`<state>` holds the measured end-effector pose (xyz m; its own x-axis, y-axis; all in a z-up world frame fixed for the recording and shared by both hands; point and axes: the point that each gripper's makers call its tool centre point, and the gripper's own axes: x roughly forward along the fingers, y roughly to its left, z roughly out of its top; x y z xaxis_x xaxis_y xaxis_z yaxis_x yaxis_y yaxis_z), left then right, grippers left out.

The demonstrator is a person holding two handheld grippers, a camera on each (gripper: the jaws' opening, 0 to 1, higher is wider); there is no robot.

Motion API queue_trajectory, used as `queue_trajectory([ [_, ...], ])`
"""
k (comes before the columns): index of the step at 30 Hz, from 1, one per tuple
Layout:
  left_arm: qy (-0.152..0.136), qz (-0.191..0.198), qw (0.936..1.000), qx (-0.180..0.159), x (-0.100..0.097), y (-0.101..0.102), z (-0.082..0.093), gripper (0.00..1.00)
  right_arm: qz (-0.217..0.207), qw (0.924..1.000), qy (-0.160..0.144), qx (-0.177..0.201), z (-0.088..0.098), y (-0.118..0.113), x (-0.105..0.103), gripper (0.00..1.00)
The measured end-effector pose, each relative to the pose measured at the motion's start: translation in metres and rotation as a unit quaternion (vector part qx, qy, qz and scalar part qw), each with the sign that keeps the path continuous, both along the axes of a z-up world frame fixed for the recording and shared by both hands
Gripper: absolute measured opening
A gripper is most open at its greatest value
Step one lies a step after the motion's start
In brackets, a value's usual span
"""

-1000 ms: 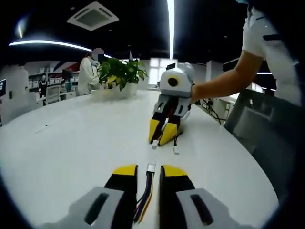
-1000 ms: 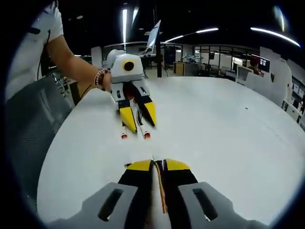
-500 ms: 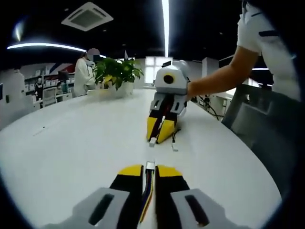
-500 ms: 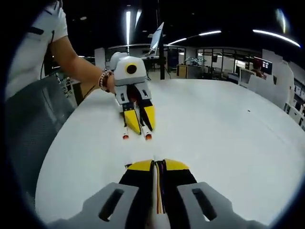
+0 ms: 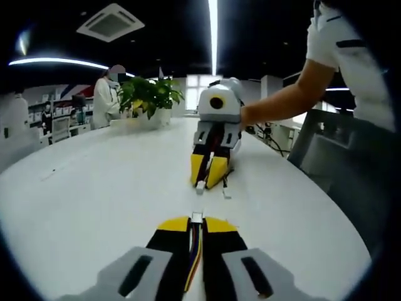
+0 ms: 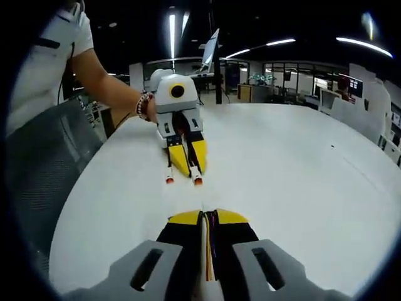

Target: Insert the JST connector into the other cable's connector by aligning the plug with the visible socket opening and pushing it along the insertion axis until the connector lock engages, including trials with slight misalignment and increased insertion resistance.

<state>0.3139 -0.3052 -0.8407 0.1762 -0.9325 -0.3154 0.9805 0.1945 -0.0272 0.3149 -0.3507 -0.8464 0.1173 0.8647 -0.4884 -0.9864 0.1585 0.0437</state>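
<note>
Left gripper (image 5: 197,224): jaws narrowed on one multicoloured cable (image 5: 194,254), whose white JST connector (image 5: 197,217) protrudes at the tips, long axis directed toward the right gripper (image 5: 207,179). Right gripper likewise clamped on a second cable (image 6: 208,251); two connector ends (image 5: 200,185) are seen below its tips, above the white table (image 5: 94,194).

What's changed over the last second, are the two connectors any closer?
Yes. The left gripper and the right gripper have drawn nearer, so the gap between the white connector and the other plug has narrowed. They are not yet mated. Both grippers stay clamped on their cables, over the white table.
</note>
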Motion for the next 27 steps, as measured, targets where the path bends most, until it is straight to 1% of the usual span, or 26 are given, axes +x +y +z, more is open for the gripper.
queue_trajectory([
  [7, -0.005, -0.012, 0.9999, 0.005, -0.005, -0.004, 0.005, 0.0, 0.017, 0.9998, -0.008, 0.001, 0.016, 0.007, -0.003, 0.04],
  [10, -0.01, -0.018, 0.9998, 0.007, -0.008, -0.005, 0.009, 0.0, 0.025, 0.9996, -0.013, -0.002, 0.022, 0.013, -0.005, 0.04],
  [14, -0.019, -0.024, 0.9995, 0.009, -0.009, -0.007, 0.015, 0.0, 0.036, 0.9992, -0.016, -0.006, 0.023, 0.017, -0.008, 0.04],
  [19, -0.022, -0.027, 0.9993, 0.011, -0.009, -0.009, 0.017, 0.0, 0.047, 0.9987, -0.022, -0.003, 0.027, 0.026, -0.012, 0.04],
  [27, -0.023, -0.032, 0.9991, 0.017, -0.011, -0.011, 0.016, 0.0, 0.056, 0.998, -0.024, -0.013, 0.02, 0.027, -0.01, 0.04],
])
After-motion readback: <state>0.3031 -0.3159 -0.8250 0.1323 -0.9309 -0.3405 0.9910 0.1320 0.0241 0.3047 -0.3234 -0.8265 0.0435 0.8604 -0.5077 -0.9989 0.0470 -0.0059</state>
